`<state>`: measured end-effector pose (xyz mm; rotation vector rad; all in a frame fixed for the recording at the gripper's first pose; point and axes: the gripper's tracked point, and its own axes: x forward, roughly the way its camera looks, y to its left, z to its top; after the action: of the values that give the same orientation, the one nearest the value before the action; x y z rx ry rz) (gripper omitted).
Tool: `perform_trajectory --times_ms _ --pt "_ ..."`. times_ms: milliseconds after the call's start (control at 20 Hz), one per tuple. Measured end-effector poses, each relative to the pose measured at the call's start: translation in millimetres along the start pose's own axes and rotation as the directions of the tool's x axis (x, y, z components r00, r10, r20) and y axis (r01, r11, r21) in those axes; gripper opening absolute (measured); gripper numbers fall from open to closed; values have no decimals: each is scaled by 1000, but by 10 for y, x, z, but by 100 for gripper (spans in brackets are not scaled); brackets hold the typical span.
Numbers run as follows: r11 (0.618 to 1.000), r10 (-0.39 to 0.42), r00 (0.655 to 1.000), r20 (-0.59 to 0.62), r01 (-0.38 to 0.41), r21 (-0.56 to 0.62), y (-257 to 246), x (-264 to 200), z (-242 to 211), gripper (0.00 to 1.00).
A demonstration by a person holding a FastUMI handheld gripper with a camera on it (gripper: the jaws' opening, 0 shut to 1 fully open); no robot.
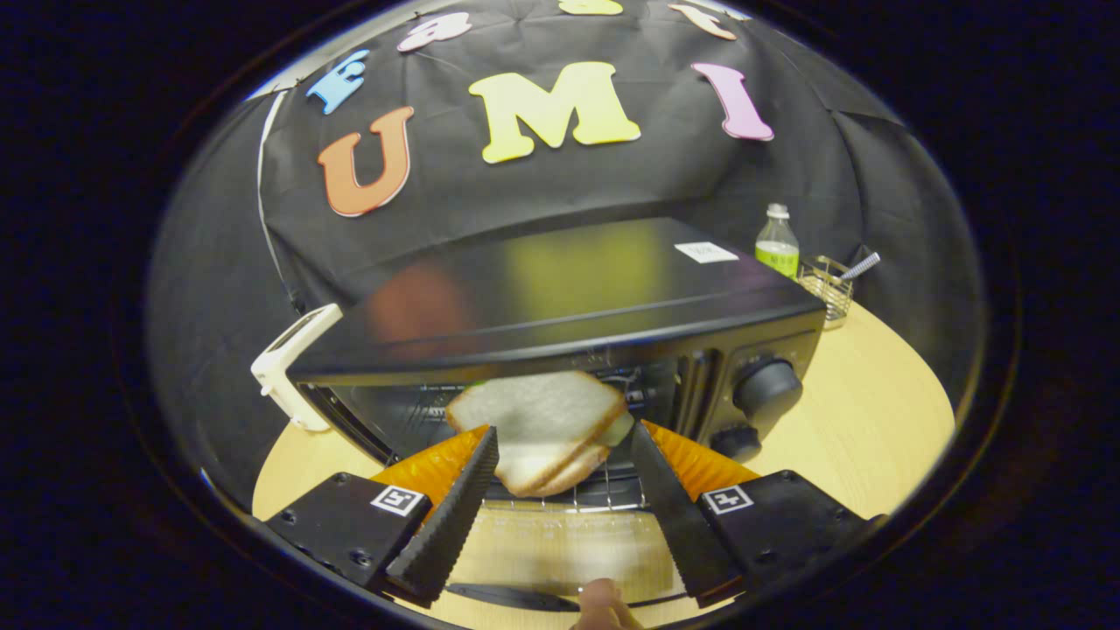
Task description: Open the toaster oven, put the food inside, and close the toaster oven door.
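Observation:
The black toaster oven (pixel 560 297) stands on the wooden table with its door (pixel 560 542) folded down flat toward me, and the wire rack (pixel 577 500) shows in the opening. A sandwich (pixel 538 420) of white bread slices hangs tilted at the mouth of the oven, just above the rack's front edge. My gripper (pixel 562 433) holds it, one fingertip against each side of the bread. The oven's inside behind the sandwich is dark. Two round knobs (pixel 768 387) sit on the panel to the right of the opening.
A white object (pixel 293 363) leans at the oven's left corner. Behind the oven on the right are a plastic bottle (pixel 777 241) and a small wire basket (pixel 827 289). A person's fingertip (pixel 602 604) shows near the door handle (pixel 516 597).

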<state>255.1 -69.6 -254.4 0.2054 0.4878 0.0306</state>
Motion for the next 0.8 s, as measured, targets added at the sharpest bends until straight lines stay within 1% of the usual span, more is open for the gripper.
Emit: perform_trajectory --times_ms 200,250,450,600,800 --pt "999 5 1000 -2 -6 -47 11 -230 -198 100" --pt "998 -2 1000 -8 2 -62 10 -295 -286 100" --pt "996 11 1000 -25 -13 -84 142 -531 -698 100" --pt "994 -4 1000 -15 2 -110 223 -668 -1023 100" --pt "989 -9 1000 7 10 -148 368 -788 -1320 100"
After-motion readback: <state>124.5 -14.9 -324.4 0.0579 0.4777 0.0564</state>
